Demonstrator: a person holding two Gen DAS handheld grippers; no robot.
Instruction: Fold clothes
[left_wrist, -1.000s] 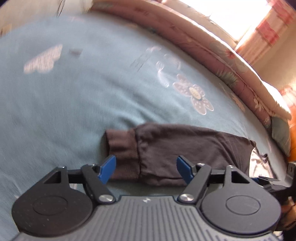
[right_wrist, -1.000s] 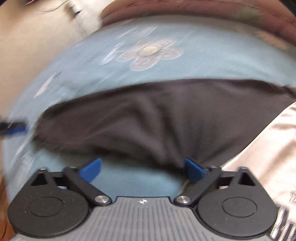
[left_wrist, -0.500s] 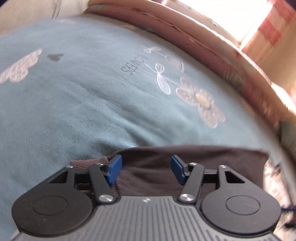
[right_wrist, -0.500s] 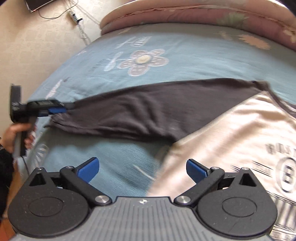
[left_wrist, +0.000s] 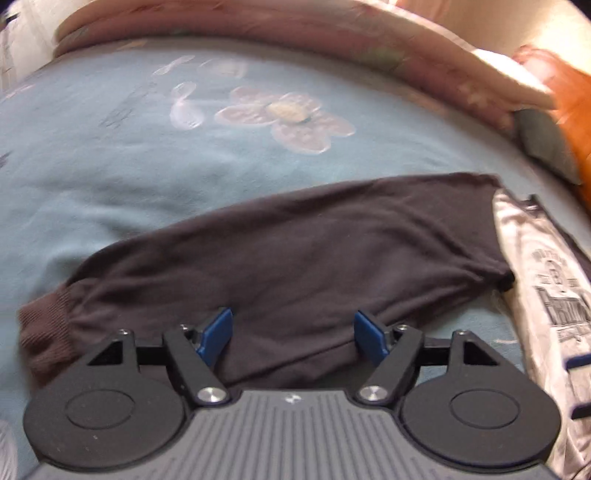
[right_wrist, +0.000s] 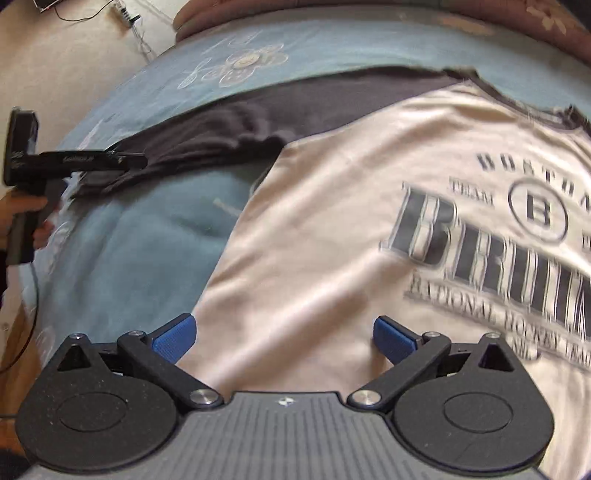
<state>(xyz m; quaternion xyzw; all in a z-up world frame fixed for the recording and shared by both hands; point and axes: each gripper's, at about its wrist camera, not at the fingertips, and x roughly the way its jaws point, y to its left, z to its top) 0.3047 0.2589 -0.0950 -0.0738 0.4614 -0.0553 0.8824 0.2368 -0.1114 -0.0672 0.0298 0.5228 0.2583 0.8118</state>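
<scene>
Left wrist view: one dark sleeve (left_wrist: 303, 251) lies across the blue bedsheet (left_wrist: 110, 155); the left gripper (left_wrist: 291, 332) hovers over it, jaws opening, pinching nothing.

Right wrist view: one cream printed shirt (right_wrist: 351, 229) lies flat; the right gripper (right_wrist: 282, 338) is spread wide over its body, empty.

You see light blue bedsheet (left_wrist: 110, 177) with pale flower print (left_wrist: 284, 116). Pink floral quilt (left_wrist: 332, 33) bunched along its far edge. Orange wooden headboard (left_wrist: 576, 110) at right. Beige floor (right_wrist: 66, 62), cable (right_wrist: 129, 22) trailing across it.

The cream shirt (right_wrist: 332, 240) front reads "TEAM", "B", probably "BRUINS".
</scene>
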